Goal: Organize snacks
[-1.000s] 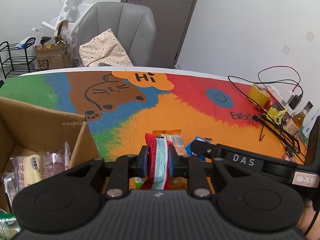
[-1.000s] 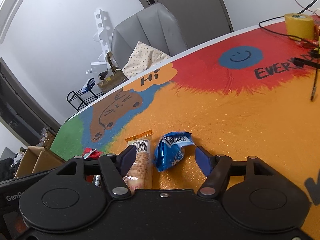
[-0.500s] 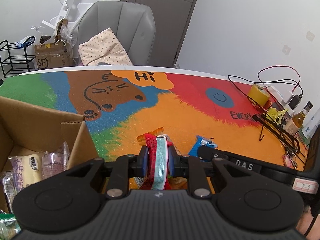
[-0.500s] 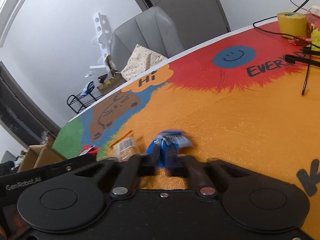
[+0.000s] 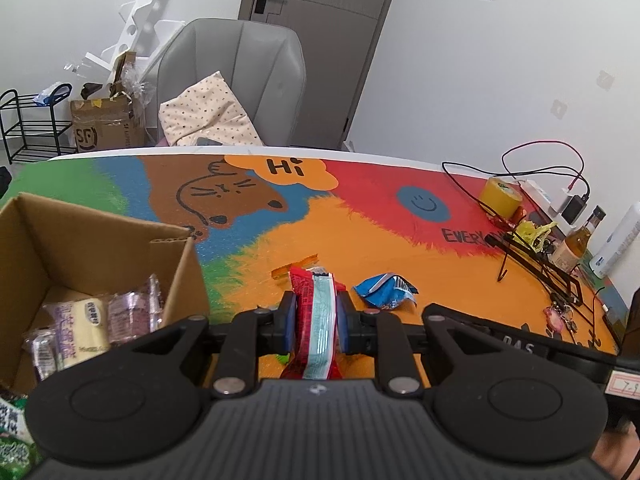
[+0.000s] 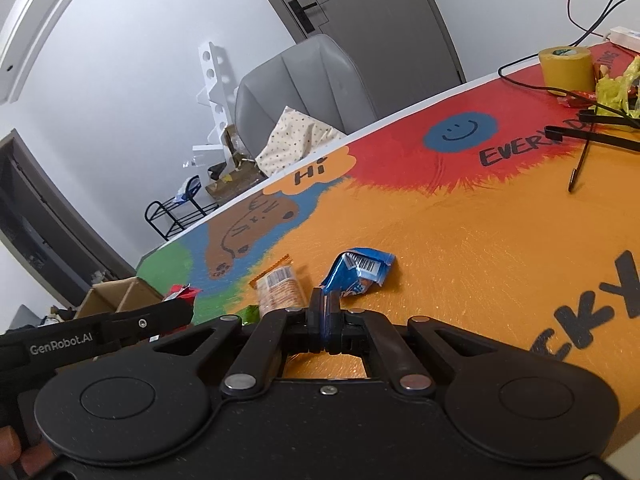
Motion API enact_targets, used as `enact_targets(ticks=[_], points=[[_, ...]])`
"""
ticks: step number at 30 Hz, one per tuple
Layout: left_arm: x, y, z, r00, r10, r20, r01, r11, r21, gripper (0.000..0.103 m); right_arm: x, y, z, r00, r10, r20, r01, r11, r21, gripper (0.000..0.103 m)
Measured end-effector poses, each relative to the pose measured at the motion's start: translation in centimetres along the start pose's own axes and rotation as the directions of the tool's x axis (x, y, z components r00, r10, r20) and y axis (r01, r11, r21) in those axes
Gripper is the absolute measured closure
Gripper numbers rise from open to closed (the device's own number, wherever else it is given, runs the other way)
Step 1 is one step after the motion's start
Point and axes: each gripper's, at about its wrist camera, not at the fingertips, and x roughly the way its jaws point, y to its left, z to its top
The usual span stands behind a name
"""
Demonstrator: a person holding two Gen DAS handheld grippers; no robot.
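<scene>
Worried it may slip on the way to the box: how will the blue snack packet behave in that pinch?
The blue snack packet looks crinkly and floppy, so it will probably droop from the right gripper. Pinched only at one edge, it could slide out. It seems light.

Grey chair (image 5: 236, 76) before white wall (image 5: 480, 60)

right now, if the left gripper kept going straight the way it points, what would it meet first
The left gripper, shut on a red snack packet, points down at the table. Probably the orange snack bar lying just beyond the packet's tip comes first, then the bare orange tabletop; depth is unclear.
</scene>
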Motion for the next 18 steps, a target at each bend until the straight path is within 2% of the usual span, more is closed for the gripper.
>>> enact_targets(ticks=[5,6,8,9,10,12,18], points=[[-1.1,0.4,-0.2,1.000,0.004,0.013,-0.004,1.000,-0.008,0.083,-0.3,0.6,-0.1,1.000,-0.022,0.004,0.022,1.000,-0.019,0.103],[-1.3,0.4,-0.3,1.000,0.004,0.016,-0.004,1.000,-0.004,0.083,0.1,0.6,0.1,0.999,-0.031,-0.009,0.030,0.999,-0.013,0.098],[-1.4,0.6,-0.3,1.000,0.005,0.018,-0.005,1.000,-0.005,0.083,0.5,0.5,0.1,0.999,-0.048,-0.007,0.048,0.999,-0.014,0.081],[-1.3,0.6,-0.3,1.000,0.007,0.019,-0.007,1.000,-0.007,0.083,0.7,0.6,0.1,0.998,-0.061,-0.002,0.061,0.998,-0.023,0.067],[-1.2,0.6,-0.3,1.000,0.010,0.019,-0.009,1.000,-0.008,0.083,1.0,0.7,0.2,0.998,-0.066,0.002,0.066,0.997,-0.028,0.059],[-0.9,0.7,-0.2,1.000,0.010,0.017,-0.010,1.000,-0.012,0.083,1.5,0.7,0.3,0.998,-0.061,-0.001,0.061,0.998,-0.026,0.057],[0.6,0.7,0.2,1.000,0.001,0.012,-0.001,1.000,-0.017,0.083,3.8,-0.4,0.9,0.996,-0.083,-0.022,0.083,0.996,0.006,0.041]])
